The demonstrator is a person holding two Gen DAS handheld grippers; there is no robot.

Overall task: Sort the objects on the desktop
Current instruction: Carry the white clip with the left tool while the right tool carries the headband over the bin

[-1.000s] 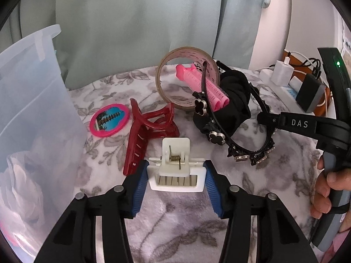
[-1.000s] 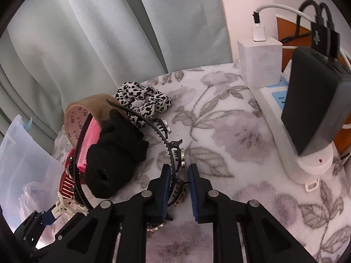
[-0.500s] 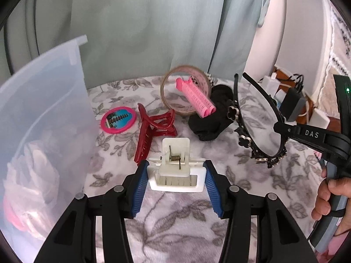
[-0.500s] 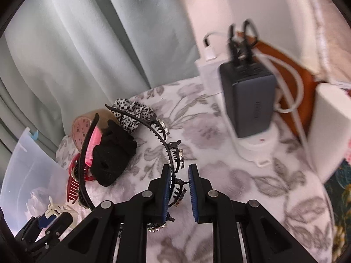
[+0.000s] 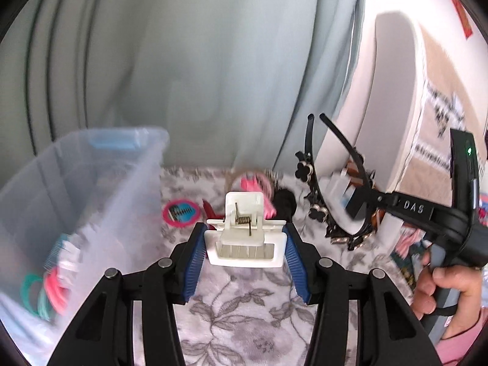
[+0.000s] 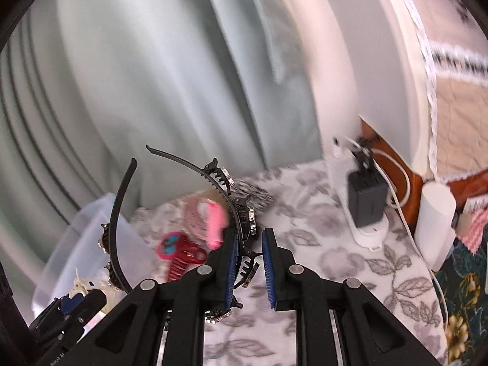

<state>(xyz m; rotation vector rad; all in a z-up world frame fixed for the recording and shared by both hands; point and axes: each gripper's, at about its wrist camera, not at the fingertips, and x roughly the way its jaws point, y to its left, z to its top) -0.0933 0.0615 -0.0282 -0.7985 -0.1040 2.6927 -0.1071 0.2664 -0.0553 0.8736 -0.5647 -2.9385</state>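
Observation:
My left gripper [image 5: 244,241] is shut on a white hair clip [image 5: 245,238] and holds it in the air beside the clear plastic bin [image 5: 91,201]. My right gripper [image 6: 247,254] is shut on a black headband [image 6: 235,213] with clover and rhinestone clips, lifted above the table; it also shows in the left wrist view [image 5: 317,195]. On the floral cloth lie a pink roller [image 6: 216,222], a tape ring [image 6: 195,213], a red claw clip [image 6: 183,259], a round pink mirror [image 5: 180,213] and a black scrunchie [image 5: 285,202].
The bin holds hair ties [image 5: 45,289] and other small items. A power strip with a black charger [image 6: 367,198] and white cables stands at the right back. A white cylinder [image 6: 436,219] stands at the right edge. A grey-green curtain hangs behind.
Both grippers have risen well above the table. The headband came up clear of the scrunchie and roller. The left gripper with the white clip moved up beside the bin.

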